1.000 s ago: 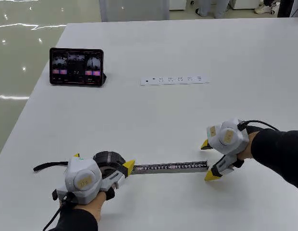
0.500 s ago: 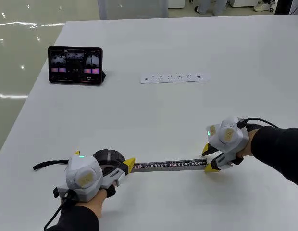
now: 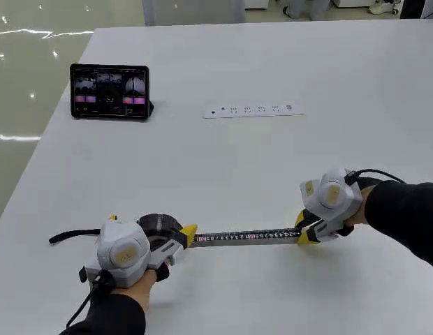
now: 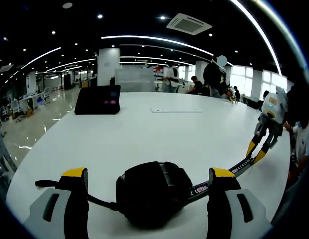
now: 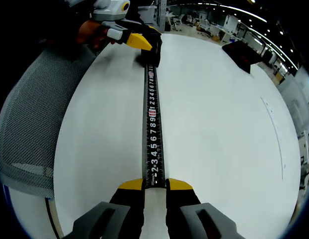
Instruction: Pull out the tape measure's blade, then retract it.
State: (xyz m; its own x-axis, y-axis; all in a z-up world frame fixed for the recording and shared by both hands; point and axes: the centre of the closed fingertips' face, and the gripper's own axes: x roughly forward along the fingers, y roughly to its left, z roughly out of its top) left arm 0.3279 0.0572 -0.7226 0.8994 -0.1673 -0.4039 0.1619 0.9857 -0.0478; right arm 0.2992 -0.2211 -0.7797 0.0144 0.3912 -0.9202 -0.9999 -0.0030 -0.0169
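L gripper [image 4: 148, 173]: jaws wide, straddling tape measure case [image 3: 159, 229] (gaps either side). R gripper [image 5: 155, 184] pinches blade [image 3: 248, 237] end.

Tape measure [image 3: 159, 229] lies left on the table [image 3: 272, 160], blade [image 3: 248, 236] stretching right; tablet [image 3: 109, 91] and power strip [image 3: 254, 110] behind.

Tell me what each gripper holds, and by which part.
The right gripper pinches the blade at its free end; the left gripper holds nothing, the case loose between its jaws.
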